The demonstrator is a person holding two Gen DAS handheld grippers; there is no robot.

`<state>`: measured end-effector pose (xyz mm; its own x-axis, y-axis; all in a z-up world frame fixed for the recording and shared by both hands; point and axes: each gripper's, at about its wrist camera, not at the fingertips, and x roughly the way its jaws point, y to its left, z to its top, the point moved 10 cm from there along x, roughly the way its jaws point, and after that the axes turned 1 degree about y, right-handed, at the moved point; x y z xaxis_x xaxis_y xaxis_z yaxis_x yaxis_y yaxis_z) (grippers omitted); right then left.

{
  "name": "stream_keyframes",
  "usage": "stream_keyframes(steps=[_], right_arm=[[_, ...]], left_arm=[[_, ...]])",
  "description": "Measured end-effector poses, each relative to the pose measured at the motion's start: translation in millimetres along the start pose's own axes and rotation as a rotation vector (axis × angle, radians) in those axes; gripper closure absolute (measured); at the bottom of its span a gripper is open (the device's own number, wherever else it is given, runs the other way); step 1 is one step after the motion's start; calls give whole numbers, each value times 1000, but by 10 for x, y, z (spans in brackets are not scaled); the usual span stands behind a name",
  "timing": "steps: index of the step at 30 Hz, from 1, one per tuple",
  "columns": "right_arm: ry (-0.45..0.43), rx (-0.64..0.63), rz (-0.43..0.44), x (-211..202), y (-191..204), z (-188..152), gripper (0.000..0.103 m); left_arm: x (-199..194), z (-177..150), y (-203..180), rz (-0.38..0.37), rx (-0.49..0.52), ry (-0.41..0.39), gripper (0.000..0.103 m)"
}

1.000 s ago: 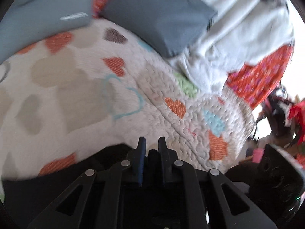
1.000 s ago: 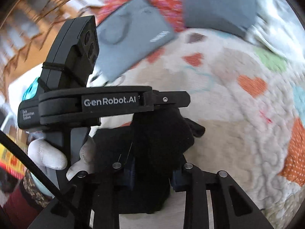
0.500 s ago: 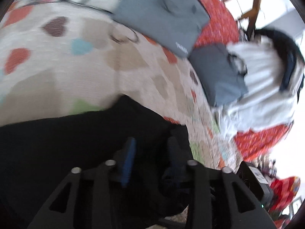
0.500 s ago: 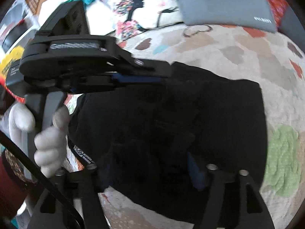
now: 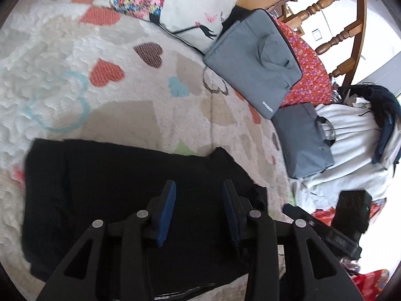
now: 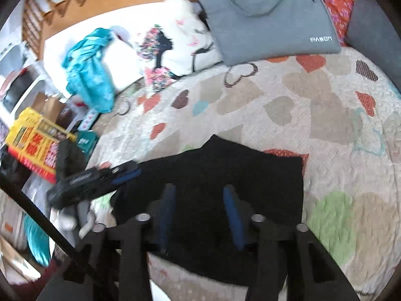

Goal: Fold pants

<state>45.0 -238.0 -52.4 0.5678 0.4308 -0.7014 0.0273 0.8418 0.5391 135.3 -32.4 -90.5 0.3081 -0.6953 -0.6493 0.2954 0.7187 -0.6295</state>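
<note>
The quilt (image 5: 125,115) with heart shapes covers the bed. On it the black pants (image 5: 120,188) lie folded in a flat pile. 2 grey bags (image 5: 253,57) rest further back. The left claw (image 5: 198,193) hangs over the pants, jaws partly apart, holding nothing. The right claw (image 6: 198,198) has just been closing; its jaws stand partly apart above the pants and grip nothing.

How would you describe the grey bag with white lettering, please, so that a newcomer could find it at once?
Start at the white quilted bedspread printed with coloured hearts. At its far edge, beside the white cushion printed with a black silhouette and pink flowers, lies the flat grey fabric laptop bag. Unlike the darker grey bag next to it, it bears small white lettering in one corner.
</note>
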Motion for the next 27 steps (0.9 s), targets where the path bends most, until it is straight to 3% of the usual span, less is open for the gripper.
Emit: stream_keyframes(steps=[4, 9, 13, 17, 19, 22, 23, 27], right_arm=[[104, 57, 31, 524, 52, -43, 63], [284, 128, 243, 1003, 356, -418, 62], [206, 68, 322, 659, 534, -345, 61], [120, 135, 341, 313, 326, -243, 61], [136, 197, 356, 345, 180, -325, 61], [242, 267, 362, 648, 84, -621, 61], [299, 270, 373, 781, 99, -756, 64], [313, 191, 331, 743, 230, -711, 61]], left_arm=[[-159, 67, 55, 57, 37, -52, 65], [-282, 104, 250, 112, 27, -79, 65], [-422, 157, 420, 119, -23, -107, 65], [-556, 225, 527, 121, -67, -143, 65], [-621, 242, 577, 130, -84, -163, 65], [-718, 218, 667, 151, -108, -187, 65], [-751, 200, 705, 158, -120, -195, 65], [-948, -2, 967, 163, -219, -226, 63]])
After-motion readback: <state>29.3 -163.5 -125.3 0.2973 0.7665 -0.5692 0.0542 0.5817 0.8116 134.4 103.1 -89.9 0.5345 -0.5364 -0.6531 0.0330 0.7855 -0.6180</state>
